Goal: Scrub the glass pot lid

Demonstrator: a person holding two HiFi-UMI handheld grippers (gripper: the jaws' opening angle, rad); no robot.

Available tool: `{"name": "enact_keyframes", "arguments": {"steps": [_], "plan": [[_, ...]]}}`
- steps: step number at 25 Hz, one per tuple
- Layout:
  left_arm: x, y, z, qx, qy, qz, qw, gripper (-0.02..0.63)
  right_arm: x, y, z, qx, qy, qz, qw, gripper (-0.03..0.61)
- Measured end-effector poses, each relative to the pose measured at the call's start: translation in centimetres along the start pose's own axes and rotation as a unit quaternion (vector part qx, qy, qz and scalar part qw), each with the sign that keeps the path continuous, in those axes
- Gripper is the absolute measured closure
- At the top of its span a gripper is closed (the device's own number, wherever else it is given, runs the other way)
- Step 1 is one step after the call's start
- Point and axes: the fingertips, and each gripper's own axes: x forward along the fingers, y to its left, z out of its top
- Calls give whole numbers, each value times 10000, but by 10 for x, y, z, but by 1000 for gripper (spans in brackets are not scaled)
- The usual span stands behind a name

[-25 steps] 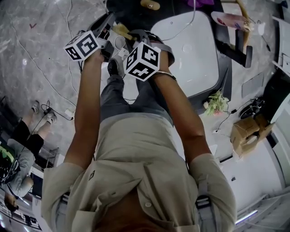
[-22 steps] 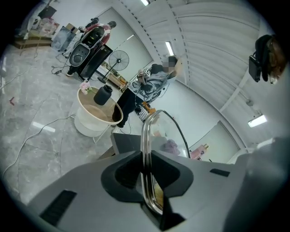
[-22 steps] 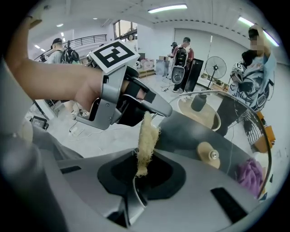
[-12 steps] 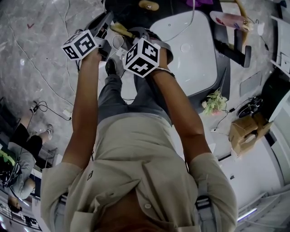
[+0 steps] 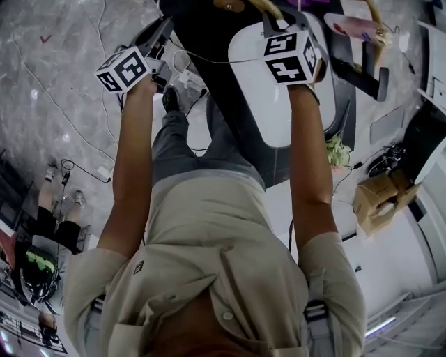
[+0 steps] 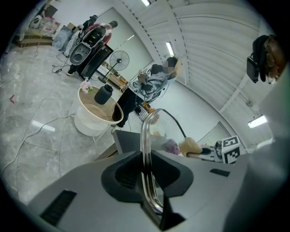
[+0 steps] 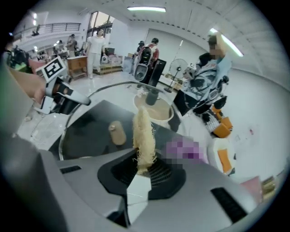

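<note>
My left gripper [image 6: 147,159] is shut on the metal rim of the glass pot lid [image 6: 146,136], which I see edge-on and upright between the pads. In the right gripper view the lid [image 7: 90,136] shows as a wide clear disc with a tan knob [image 7: 117,132], held at its left edge by the left gripper [image 7: 61,97]. The right gripper [image 7: 144,164] is shut on a pale yellow fibrous scrubber [image 7: 143,132], which stands apart from the glass. In the head view the left gripper [image 5: 160,43] is at upper left and the right gripper [image 5: 275,17] at the top.
A white basin [image 5: 272,104] sits on a dark table [image 5: 216,77] below the right gripper. A cream tub [image 6: 97,113] with a dark cup stands on the marble floor, with cables around. Flowers [image 5: 337,152] and a cardboard box [image 5: 380,202] lie right. People stand in the background.
The right gripper has swung away from beside the left gripper, up and to the right over the white basin. The left gripper has stayed where it was.
</note>
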Motion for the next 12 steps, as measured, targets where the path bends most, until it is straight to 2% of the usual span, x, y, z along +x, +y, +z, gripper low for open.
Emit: {"name": "enact_keyframes", "arguments": {"steps": [2,4,12], "plan": [[-1,2,0,-10,-35,41,10000,540,-14,-39,2,123,-98,-594,9981,526],[-1,3,0,-14,-65,70,10000,538,-23,-59,5,248,-197,-879,9956,526],[0,1,-3,-102,-50,-30,9999,538,-22,-60,6,218,-172,-1033,9943,526]]}}
